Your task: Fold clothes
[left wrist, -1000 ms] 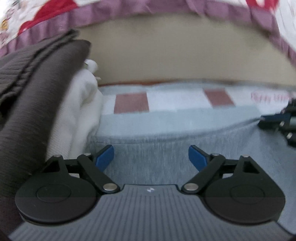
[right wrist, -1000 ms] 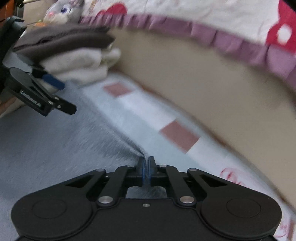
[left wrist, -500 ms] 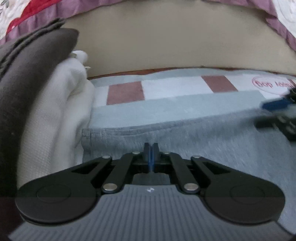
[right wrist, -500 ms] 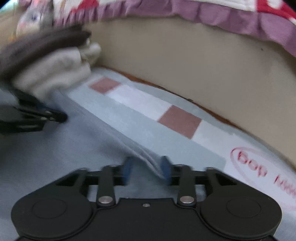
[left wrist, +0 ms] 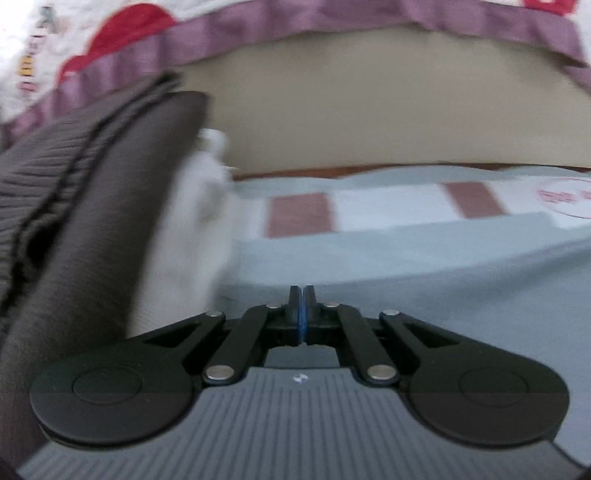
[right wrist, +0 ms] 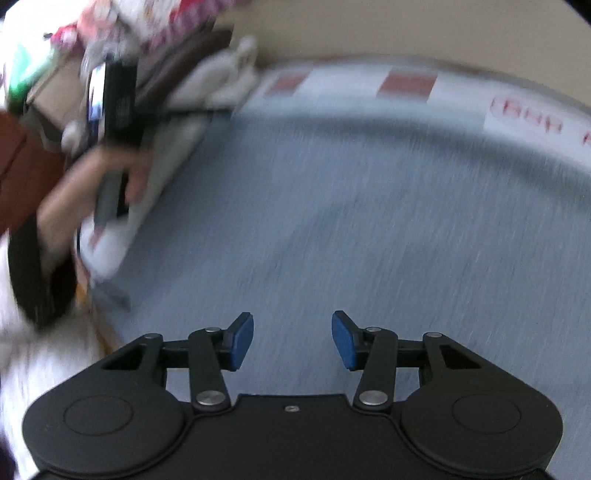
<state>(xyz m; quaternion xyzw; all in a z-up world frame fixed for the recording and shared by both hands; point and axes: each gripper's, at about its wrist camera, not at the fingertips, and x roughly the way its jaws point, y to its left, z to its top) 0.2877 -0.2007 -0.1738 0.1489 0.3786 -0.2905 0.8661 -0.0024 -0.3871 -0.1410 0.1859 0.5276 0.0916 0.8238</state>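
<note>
A grey garment (left wrist: pixel 443 295) lies spread over the patterned mat, and in the right wrist view it (right wrist: pixel 351 221) fills the middle. My left gripper (left wrist: pixel 301 295) is shut on its far left edge, close beside the stack of folded clothes. My right gripper (right wrist: pixel 292 339) hovers open over the middle of the garment with nothing between its blue pads (right wrist: pixel 240 343). In the right wrist view a person's hand (right wrist: pixel 92 177) holds the left tool at the far left; its fingertips are hidden there. Both views are motion-blurred.
A stack of folded clothes stands at the left: a brown knit (left wrist: pixel 92 184) on top of white pieces (left wrist: pixel 192 229). Behind runs a beige bed side (left wrist: pixel 369 110) under a purple-frilled cover (left wrist: pixel 258 29). The mat (left wrist: pixel 299 214) has reddish squares. A cardboard box (right wrist: pixel 55 85) sits far left.
My left gripper went from open to shut on the garment's edge. My right gripper let go of the cloth, opened wide and pulled back over the garment.
</note>
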